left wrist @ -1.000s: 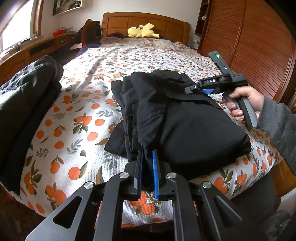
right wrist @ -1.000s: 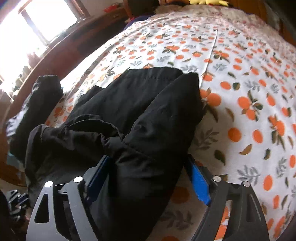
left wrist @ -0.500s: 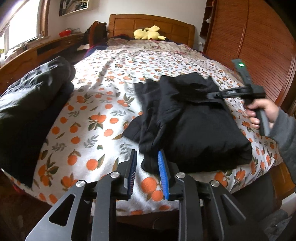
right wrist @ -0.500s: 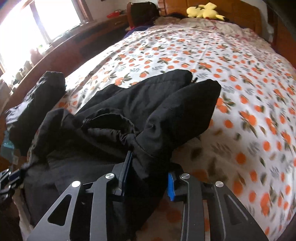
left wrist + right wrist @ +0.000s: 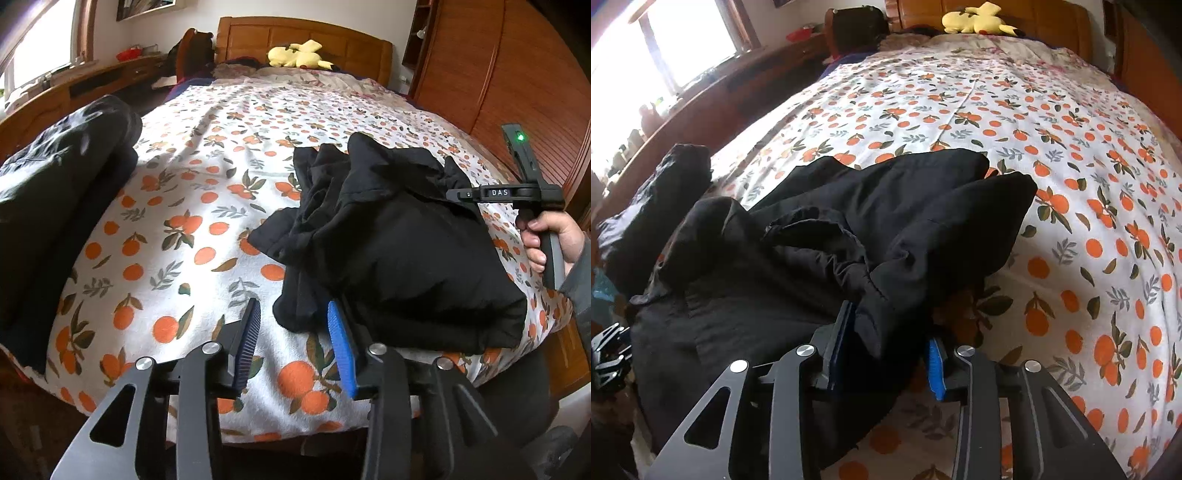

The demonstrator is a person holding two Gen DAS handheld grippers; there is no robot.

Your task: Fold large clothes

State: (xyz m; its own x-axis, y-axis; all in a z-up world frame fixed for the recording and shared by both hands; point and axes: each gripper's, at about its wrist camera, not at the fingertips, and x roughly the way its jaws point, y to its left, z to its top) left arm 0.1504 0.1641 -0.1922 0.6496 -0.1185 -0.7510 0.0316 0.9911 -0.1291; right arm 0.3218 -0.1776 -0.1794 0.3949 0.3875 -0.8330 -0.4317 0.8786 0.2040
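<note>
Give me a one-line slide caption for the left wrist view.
Left gripper opening, empty, at the folded black garment on the orange-print bedspread; right gripper at its far side.

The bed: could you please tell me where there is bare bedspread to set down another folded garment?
The widest free patch is the orange-print bedspread between the dark folded pile at one side and the black jacket. More lies beyond the jacket toward the yellow plush toy at the headboard. It is crowded at the foot corner, where the jacket and both grippers sit.
</note>
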